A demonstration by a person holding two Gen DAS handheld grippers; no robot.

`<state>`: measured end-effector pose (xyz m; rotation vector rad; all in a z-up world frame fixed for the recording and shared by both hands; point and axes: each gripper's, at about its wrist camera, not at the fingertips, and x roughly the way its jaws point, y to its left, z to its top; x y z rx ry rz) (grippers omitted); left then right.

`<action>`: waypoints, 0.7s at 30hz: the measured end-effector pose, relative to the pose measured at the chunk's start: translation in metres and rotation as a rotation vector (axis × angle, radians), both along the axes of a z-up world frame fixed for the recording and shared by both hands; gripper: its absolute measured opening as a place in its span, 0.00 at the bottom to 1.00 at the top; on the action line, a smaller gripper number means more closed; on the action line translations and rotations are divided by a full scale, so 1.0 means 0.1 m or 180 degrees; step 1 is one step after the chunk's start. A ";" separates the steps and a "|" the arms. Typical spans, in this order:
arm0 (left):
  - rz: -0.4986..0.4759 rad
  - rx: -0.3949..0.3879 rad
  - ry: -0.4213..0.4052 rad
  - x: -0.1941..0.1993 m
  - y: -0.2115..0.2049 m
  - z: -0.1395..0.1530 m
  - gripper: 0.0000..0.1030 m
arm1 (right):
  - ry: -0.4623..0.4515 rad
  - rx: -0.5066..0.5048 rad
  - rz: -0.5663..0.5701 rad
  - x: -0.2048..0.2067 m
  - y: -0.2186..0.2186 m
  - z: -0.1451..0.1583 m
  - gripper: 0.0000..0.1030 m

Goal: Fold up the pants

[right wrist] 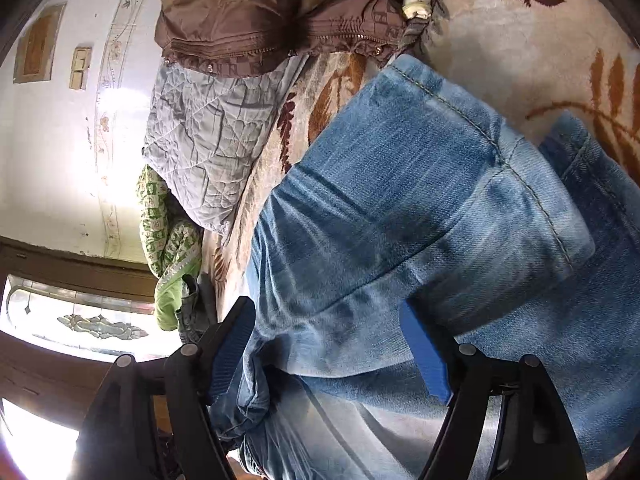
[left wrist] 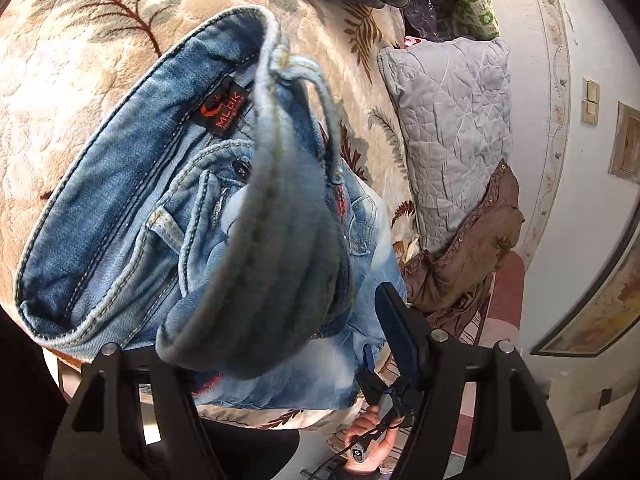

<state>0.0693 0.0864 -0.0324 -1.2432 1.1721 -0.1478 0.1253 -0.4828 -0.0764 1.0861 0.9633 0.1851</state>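
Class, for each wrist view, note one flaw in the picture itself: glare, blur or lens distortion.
Left wrist view: the raised waistband of the jeans is soft with blur, and the fisheye bends the wall. Right wrist view: glare washes out the wall and window; the denim stays fairly sharp.

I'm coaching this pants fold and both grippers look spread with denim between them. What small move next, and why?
Probably draw both grippers straight back off the jeans, then smooth them. The left gripper stands open with the waistband bunched between its fingers, the right gripper open with the leg between its blue pads. The jeans already rest on the leaf-patterned blanket, so pulling sideways would likely drag the fold.
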 end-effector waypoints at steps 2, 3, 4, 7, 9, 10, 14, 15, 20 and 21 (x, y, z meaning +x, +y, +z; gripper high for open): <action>-0.0032 0.0066 -0.0085 0.11 0.02 0.02 0.31 | 0.0052 0.0034 -0.0109 0.10 -0.01 -0.06 0.74; -0.0085 0.0116 -0.0134 0.19 0.03 0.06 0.27 | 0.0093 0.0036 -0.0107 0.16 0.00 -0.10 0.71; -0.0125 0.0229 -0.0175 0.27 0.03 0.11 0.21 | 0.0156 -0.0018 -0.0055 0.23 0.00 -0.13 0.66; -0.0235 0.0517 -0.0377 0.46 0.05 0.36 0.18 | 0.0147 -0.0149 0.0069 0.39 -0.05 -0.09 0.02; -0.0287 0.0505 -0.0526 0.52 0.06 0.54 0.17 | -0.0146 -0.0353 0.0088 0.37 -0.07 0.20 0.01; -0.0302 0.0525 -0.0593 0.52 0.06 0.64 0.17 | -0.0344 -0.0353 0.0096 0.32 -0.08 0.37 0.01; -0.0374 0.0605 -0.0677 0.45 0.06 0.73 0.17 | -0.0500 -0.0386 0.0100 0.11 -0.20 0.67 0.06; -0.0373 0.0569 -0.0660 0.43 0.07 0.70 0.17 | -0.0451 -0.0407 0.0036 0.06 -0.26 0.65 0.08; -0.0375 0.0551 -0.0588 0.36 0.09 0.56 0.17 | 0.0025 -0.0287 -0.0368 -0.16 -0.70 0.30 0.43; -0.0384 0.0549 -0.0586 0.35 0.08 0.56 0.17 | 0.0124 -0.0284 -0.0432 -0.19 -0.75 0.24 0.50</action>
